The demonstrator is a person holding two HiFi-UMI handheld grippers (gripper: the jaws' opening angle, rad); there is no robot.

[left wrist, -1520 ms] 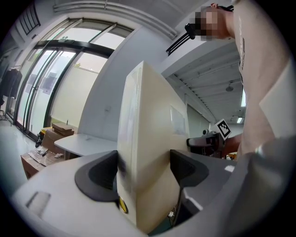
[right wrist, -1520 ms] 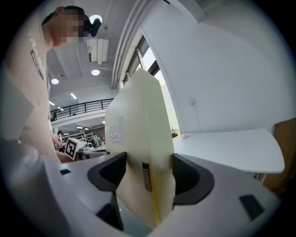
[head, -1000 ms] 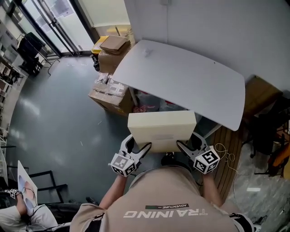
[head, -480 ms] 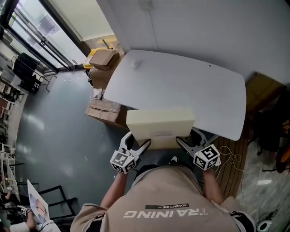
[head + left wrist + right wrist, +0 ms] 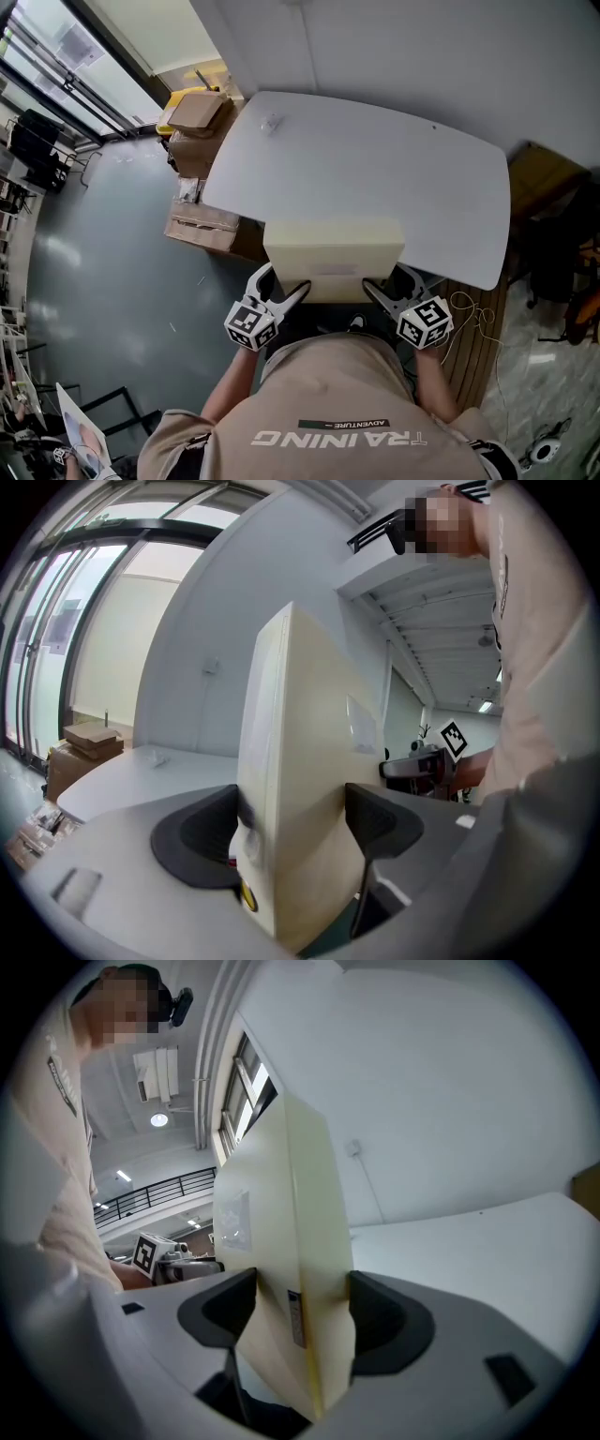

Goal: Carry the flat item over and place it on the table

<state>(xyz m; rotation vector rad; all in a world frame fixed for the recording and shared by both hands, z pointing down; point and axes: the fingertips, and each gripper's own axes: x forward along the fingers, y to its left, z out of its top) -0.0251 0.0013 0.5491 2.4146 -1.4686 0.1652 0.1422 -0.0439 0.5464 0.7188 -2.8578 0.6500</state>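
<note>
Grey floor (image 5: 103, 272), cardbd boxes (image 5: 195, 114) nr windows (image 5: 52, 56) on left; white wall (image 5: 422, 56) ahead.

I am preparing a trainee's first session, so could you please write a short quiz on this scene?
1. True or false: only the left gripper is clamped on the flat cream-coloured box.
2. In the head view, what stands on the floor by the left end of the white rounded table? A: brown cardboard boxes. B: a ladder. C: a bicycle.
3. Fill in: the right gripper and the left one hold the box at its edge ___ the person (nearest or farthest from).

Key: 1 false, both are shut on it; 2 A; 3 nearest.
</note>
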